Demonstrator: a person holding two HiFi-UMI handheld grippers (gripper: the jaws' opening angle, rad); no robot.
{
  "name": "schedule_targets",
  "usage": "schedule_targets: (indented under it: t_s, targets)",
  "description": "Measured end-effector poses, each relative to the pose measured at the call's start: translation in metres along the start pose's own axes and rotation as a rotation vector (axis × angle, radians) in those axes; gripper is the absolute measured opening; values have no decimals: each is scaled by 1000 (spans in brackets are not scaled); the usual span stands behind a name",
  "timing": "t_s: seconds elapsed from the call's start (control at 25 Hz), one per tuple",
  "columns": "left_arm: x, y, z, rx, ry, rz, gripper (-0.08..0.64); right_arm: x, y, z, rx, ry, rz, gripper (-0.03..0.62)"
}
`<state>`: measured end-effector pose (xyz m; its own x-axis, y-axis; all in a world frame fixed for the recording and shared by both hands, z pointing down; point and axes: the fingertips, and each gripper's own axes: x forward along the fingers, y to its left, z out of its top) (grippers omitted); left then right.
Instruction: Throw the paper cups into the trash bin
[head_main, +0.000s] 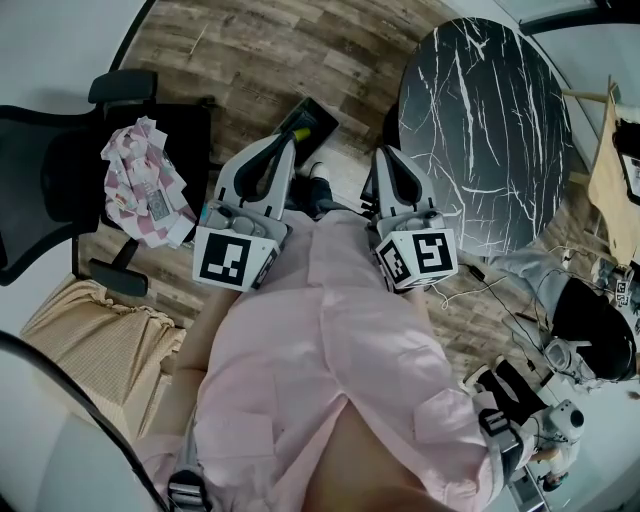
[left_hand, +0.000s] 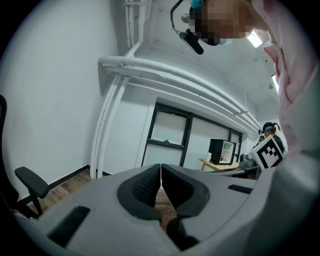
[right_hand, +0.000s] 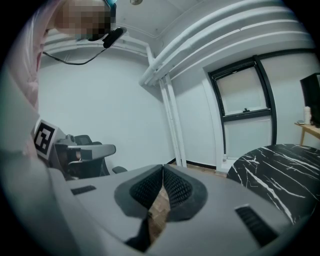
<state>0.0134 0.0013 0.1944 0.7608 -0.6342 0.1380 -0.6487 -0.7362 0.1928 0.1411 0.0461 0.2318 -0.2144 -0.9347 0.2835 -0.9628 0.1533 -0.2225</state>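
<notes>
No paper cup and no trash bin shows in any view. My left gripper is held close to the person's pink shirt, pointing forward over the wood floor, its jaws shut with nothing between them. My right gripper hangs beside it, near the edge of the round black marble table, and its jaws are likewise shut on nothing. Both gripper views look level across a white-walled room.
A black office chair with a pink-and-white checked cloth stands at the left. A beige cushion lies lower left. Cables and gear clutter the floor at the right. A dark-framed window and a far desk are ahead.
</notes>
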Motion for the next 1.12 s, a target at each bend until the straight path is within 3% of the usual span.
schedule_targets:
  t_s: [0.12,0.36,1.12]
  targets:
    - [0,1,1,-11,1,3,23,3,10,0,-47,11,28,31]
    - [-3,3,-2,12,12,8,23,11,58,8,-251,18,151,31]
    - [-10,1,-6,4,28,10,23,9,72,-4,-276,69,212,31]
